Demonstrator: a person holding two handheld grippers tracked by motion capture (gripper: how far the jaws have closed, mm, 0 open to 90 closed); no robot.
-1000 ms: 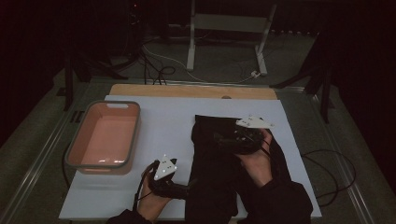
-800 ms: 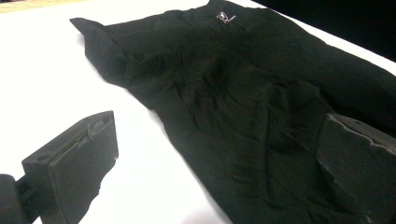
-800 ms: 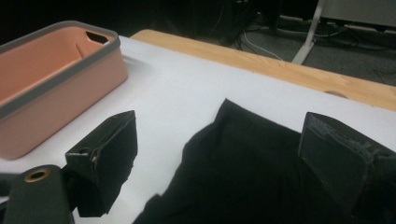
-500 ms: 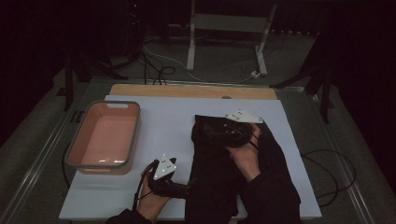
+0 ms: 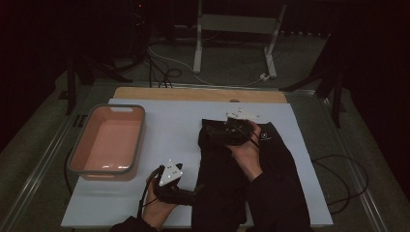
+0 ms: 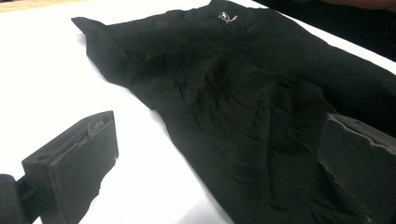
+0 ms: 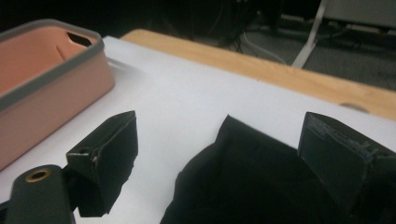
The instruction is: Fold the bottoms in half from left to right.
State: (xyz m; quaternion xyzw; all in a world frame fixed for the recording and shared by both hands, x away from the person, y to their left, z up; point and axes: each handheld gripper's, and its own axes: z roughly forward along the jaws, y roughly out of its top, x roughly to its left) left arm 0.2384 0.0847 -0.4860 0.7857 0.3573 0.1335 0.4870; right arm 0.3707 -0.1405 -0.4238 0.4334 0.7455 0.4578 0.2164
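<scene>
The right tongs (image 5: 216, 131) gape wide over the far left corner of the black garment (image 5: 241, 179). The left tongs (image 5: 197, 189), also open, straddle its near left edge. It lies flat on the white worktop (image 5: 164, 121), right of the pink tub (image 5: 107, 141).

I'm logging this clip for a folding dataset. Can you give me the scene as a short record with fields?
surface: white table
garment: black trousers lying flat, small white logo near the far end
container: pink tub, left of the garment, apart from it
left gripper: open, at the garment's near left edge
right gripper: open, over the garment's far corner
</scene>
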